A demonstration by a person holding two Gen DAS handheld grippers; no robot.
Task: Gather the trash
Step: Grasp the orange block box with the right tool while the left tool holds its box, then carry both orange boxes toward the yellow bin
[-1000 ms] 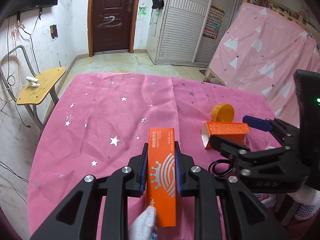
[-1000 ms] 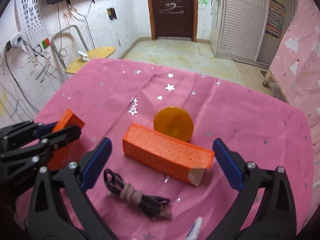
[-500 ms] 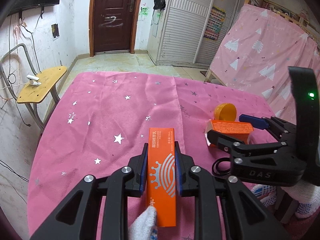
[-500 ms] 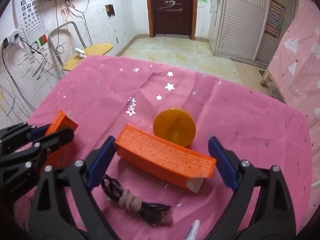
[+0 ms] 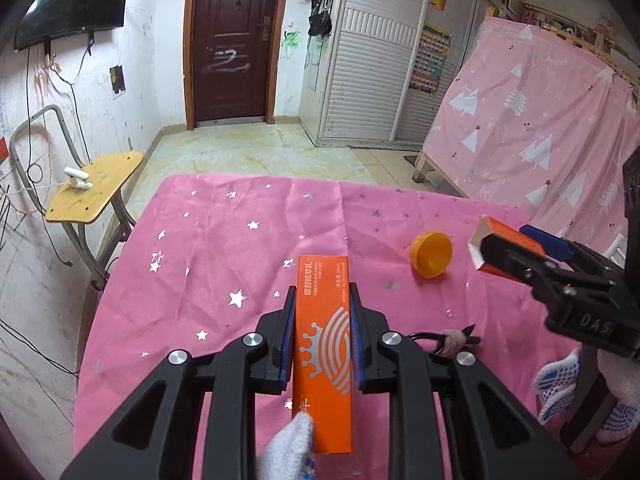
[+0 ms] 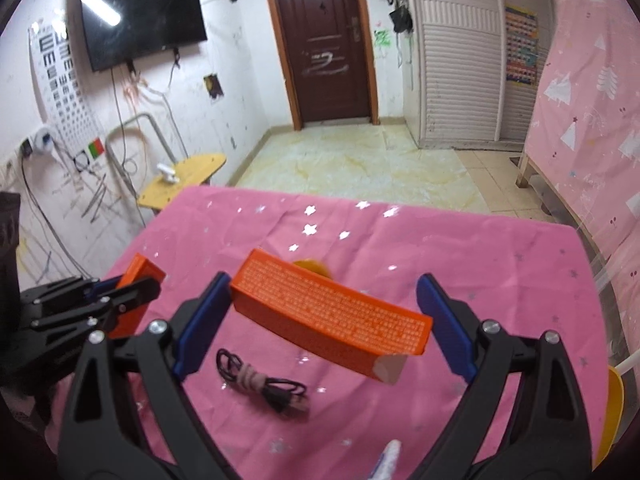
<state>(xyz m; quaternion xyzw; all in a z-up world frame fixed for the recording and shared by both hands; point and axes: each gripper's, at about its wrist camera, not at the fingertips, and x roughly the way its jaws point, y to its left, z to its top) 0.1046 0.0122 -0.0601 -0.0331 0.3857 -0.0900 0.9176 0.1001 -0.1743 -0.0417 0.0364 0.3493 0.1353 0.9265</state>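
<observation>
Now left tongs [image 5: 322, 320] pinching orange carton [image 5: 323, 344], right tongs [image 6: 324, 322] clamping orange box [image 6: 328, 316]

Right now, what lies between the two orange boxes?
In the left wrist view, a yellow cap sits on the pink cloth between the left box and the right box.

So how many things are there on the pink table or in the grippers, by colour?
Orange boxes: 2
Orange cap: 1
Black cable: 1
Total: 4
</observation>
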